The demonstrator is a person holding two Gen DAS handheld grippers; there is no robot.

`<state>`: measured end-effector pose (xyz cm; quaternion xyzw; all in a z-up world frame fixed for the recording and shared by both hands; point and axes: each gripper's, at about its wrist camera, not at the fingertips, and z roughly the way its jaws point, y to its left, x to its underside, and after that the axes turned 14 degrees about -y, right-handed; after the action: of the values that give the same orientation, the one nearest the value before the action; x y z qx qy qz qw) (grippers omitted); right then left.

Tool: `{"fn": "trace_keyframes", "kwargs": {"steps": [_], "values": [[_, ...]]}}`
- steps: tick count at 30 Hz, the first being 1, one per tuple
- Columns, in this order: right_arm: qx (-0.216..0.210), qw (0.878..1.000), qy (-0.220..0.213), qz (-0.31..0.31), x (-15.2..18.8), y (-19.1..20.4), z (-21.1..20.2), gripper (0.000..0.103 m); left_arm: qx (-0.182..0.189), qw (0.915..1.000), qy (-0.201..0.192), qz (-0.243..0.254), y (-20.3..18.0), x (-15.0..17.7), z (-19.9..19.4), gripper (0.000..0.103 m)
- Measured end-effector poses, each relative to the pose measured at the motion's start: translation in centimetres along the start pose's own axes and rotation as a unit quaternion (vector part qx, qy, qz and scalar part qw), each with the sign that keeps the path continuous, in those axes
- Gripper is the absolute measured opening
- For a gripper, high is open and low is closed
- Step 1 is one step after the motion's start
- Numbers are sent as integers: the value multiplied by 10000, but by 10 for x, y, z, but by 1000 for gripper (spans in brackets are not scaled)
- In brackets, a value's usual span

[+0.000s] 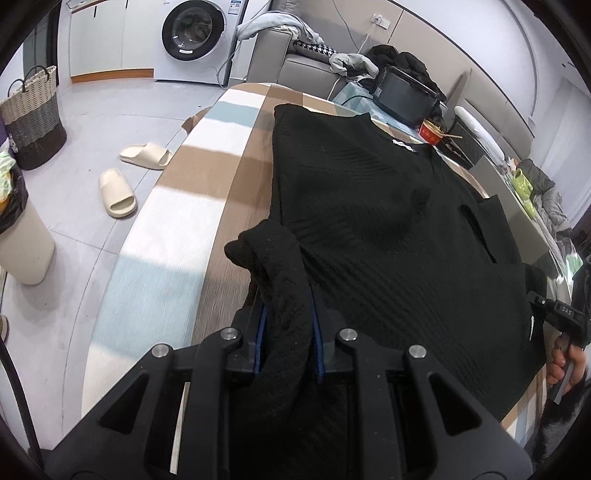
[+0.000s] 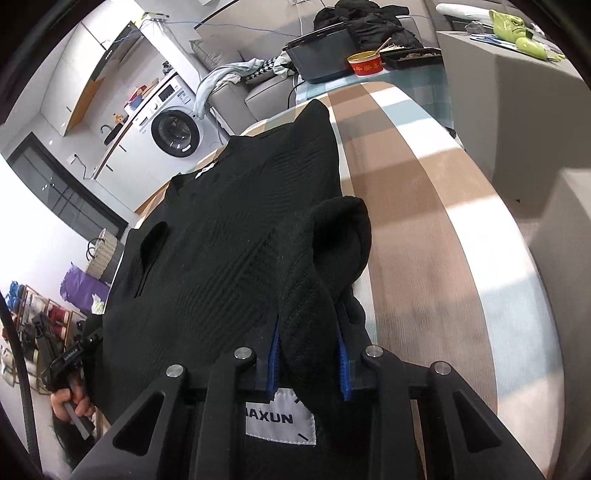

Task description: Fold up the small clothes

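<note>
**Both grippers clamped on the near corners of a black knit top**

A black ribbed knit top lies spread on a table under a striped cloth in bands of brown, white and pale blue. The garment's neckline, with a small white tag, points toward the far end of the table; its hem lies at the near end, where the person stands.

Left gripper: its two blue-lined fingers are closed on a bunched fold of the top's near left corner. The fabric rises between the pads and spills over them in a rounded lump.

Right gripper: its blue pads are likewise pressed against a thick gathered fold at the near right corner, which humps up just beyond the fingertips. A white sewn label printed with letters ending "AXUN" shows on the fabric directly below the fingers.

Each wrist view catches the opposite tool at its edge: a hand around the right gripper's handle at the garment's right side, and a hand around the left gripper's handle at its left side.

Surroundings: at the far end of the table stand a black box-shaped appliance and a red bowl. Beyond it are a grey sofa draped with loose clothes and a white washing machine. On the floor to the left lie two cream slippers near a woven basket.
</note>
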<state>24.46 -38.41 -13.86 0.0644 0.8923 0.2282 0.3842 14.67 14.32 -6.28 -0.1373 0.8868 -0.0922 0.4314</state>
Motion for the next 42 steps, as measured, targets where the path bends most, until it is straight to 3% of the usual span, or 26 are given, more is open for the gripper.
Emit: {"fn": "trace_keyframes", "kwargs": {"steps": [11,14,19,25,27,29,33,39,42], "values": [[-46,10000,4,39,49,-9,-70,20,-35,9998,24,185,3,55,-75,17],[59,10000,22,-72,52,-9,-81,27,-136,9998,-19,114,8,58,-89,29],[-88,9998,-61,-138,47,-15,-99,29,-40,9998,45,-179,20,59,-114,30],[-516,9967,-40,-618,53,0,-104,31,48,9998,49,-175,19,68,-136,30],[-777,9934,-185,-826,54,10,-108,22,127,9998,2,-124,14,69,-145,30],[-980,9906,-244,-919,55,17,-110,22,184,9998,-90,-40,7,71,-157,30],[-990,9916,-170,-812,53,13,-101,23,228,9996,-113,109,-2,77,-167,30],[-703,9943,-40,-796,54,6,-97,25,-59,9997,-28,228,-1,79,-176,30],[-709,9946,-78,-753,54,4,-98,27,18,9998,-93,187,0,77,-186,30]]}}
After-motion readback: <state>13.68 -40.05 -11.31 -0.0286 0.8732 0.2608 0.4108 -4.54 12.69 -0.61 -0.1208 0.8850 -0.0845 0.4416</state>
